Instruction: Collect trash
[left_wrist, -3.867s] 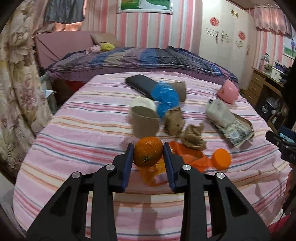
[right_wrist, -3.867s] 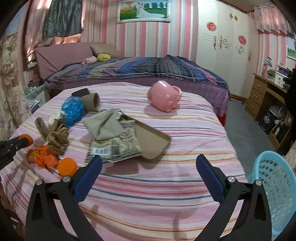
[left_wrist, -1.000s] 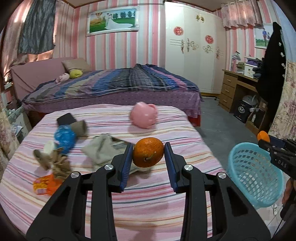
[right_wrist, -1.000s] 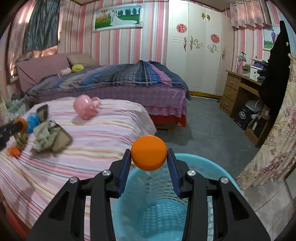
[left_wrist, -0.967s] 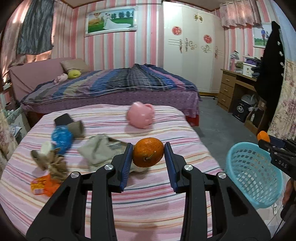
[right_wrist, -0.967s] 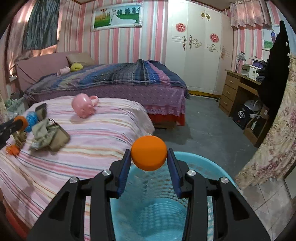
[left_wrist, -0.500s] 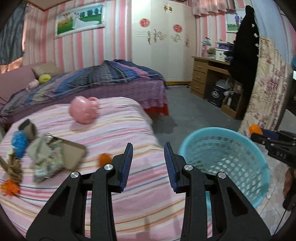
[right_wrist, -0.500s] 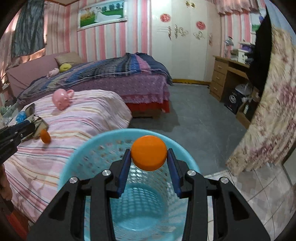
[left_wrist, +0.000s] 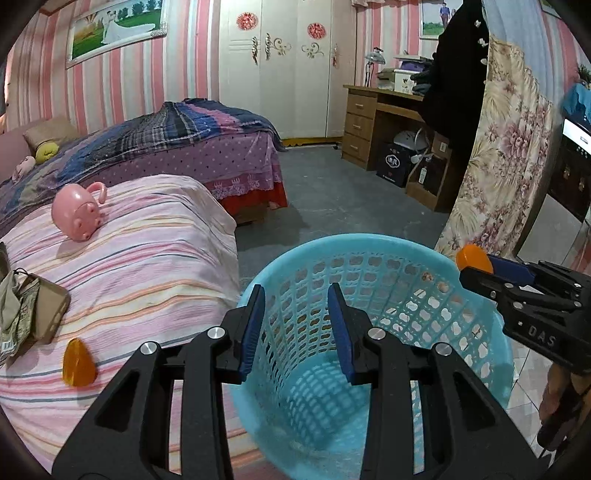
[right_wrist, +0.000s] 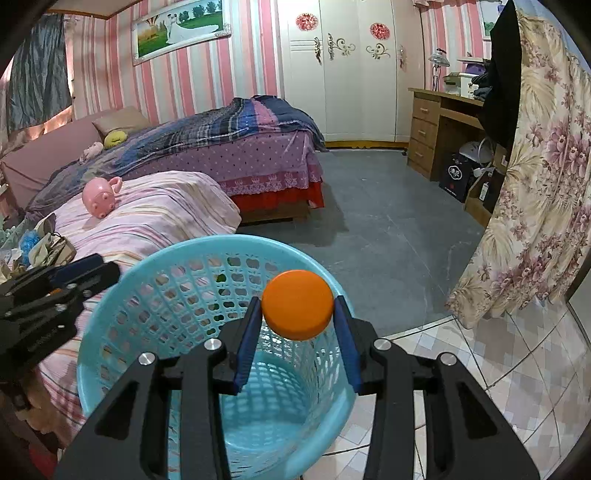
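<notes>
A light-blue mesh basket (left_wrist: 369, 240) stands on the floor beside the striped bed (left_wrist: 155, 236). My left gripper (left_wrist: 295, 302) hangs over the basket's near rim, open, with nothing between its blue pads. An orange fruit (left_wrist: 78, 363), blurred, is on the bedspread to its left. In the right wrist view, my right gripper (right_wrist: 297, 308) is shut on a flat round orange piece (right_wrist: 297, 309) above the basket (right_wrist: 207, 242). That piece (left_wrist: 472, 258) and the right gripper (left_wrist: 480, 267) also show at the basket's right rim. The left gripper (right_wrist: 96, 269) shows at the basket's left.
A pink pig-shaped toy (left_wrist: 77, 212) lies on the striped bed, and a heap of wrappers on a brown tray (left_wrist: 33, 306) lies at its left edge. Behind are a second bed (left_wrist: 184, 140), a wooden desk (left_wrist: 380, 122) and a flowered curtain (left_wrist: 498, 166).
The orange fruit has left my left gripper's jaws and now lies on the bed. Both grippers have swung right and sunk, from the bed to over the basket. The right still holds its orange piece.
</notes>
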